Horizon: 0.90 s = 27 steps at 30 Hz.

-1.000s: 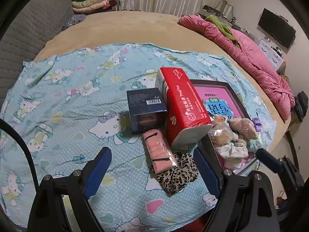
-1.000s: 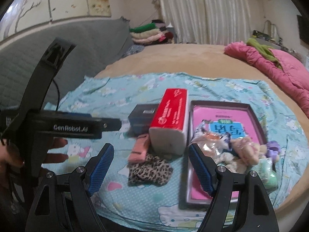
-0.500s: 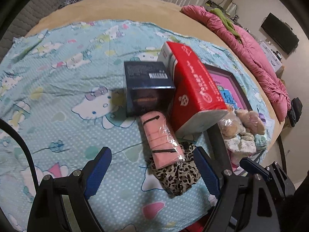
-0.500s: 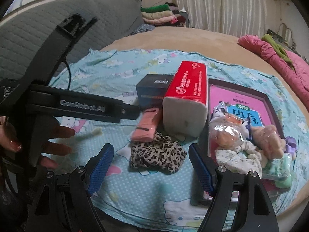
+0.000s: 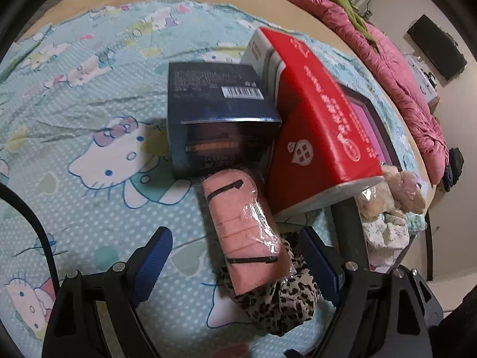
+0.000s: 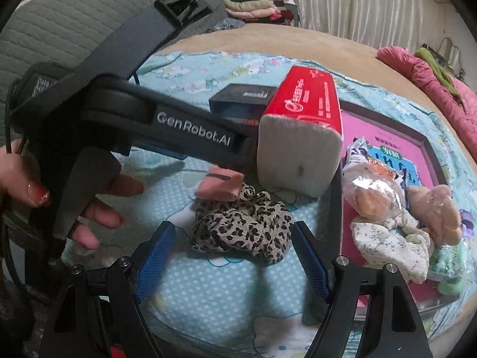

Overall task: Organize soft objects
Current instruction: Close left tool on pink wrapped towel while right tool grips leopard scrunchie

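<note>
A pink mask pack in clear wrap lies on the Hello Kitty sheet, resting on a leopard-print scrunchie. My left gripper is open, its blue pads either side of the pack's near end. My right gripper is open just in front of the scrunchie; the mask pack lies behind it. The pink tray at right holds plush toys and several soft scrunchies.
A red tissue pack and a dark box stand behind the mask pack. The left gripper's body and the hand holding it cross the right view. A pink quilt lies far right.
Both grippers have moved forward and down. The left now brackets the mask pack; the right is close to the scrunchie. Both stay open.
</note>
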{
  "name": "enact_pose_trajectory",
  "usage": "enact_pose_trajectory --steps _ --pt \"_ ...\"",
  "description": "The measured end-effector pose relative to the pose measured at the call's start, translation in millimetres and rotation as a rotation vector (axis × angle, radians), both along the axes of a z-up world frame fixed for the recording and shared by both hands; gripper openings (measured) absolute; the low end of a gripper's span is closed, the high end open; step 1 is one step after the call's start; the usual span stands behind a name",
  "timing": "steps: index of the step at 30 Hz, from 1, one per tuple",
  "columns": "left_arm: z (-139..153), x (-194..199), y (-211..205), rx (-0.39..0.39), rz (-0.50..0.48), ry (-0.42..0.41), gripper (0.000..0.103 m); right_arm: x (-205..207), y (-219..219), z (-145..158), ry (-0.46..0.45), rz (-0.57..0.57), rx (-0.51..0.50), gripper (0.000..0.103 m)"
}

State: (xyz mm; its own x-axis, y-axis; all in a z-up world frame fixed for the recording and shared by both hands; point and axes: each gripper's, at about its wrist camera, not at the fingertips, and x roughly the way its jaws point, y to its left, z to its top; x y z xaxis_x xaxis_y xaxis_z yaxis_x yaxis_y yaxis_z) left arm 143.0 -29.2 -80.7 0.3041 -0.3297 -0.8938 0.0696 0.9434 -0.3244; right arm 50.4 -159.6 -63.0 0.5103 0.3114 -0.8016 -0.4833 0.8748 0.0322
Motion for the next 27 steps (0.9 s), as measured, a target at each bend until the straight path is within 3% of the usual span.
enact_pose_trajectory --steps 5,7,18,24,25,27 --pt "-10.2 6.5 0.1 -0.018 -0.004 0.024 0.080 8.0 6.8 -11.7 0.016 0.013 -0.022 0.081" --pt "-14.2 8.4 -0.2 -0.029 -0.012 0.037 0.073 10.0 10.8 -15.6 0.017 0.021 -0.037 0.081" --pt "-19.1 18.9 -6.8 -0.023 -0.037 0.021 0.056 19.2 33.5 -36.5 -0.012 0.051 -0.118 0.081" --pt "-20.2 20.0 -0.4 -0.034 -0.025 0.021 0.042 23.6 33.8 -42.3 -0.006 0.044 -0.113 0.081" --pt "-20.3 19.3 1.5 -0.040 -0.022 0.020 0.042 24.7 34.0 -44.1 -0.002 0.043 -0.118 0.079" --pt "-19.9 18.9 1.0 -0.036 -0.022 0.017 0.042 25.3 31.6 -46.0 0.010 0.050 -0.119 0.065"
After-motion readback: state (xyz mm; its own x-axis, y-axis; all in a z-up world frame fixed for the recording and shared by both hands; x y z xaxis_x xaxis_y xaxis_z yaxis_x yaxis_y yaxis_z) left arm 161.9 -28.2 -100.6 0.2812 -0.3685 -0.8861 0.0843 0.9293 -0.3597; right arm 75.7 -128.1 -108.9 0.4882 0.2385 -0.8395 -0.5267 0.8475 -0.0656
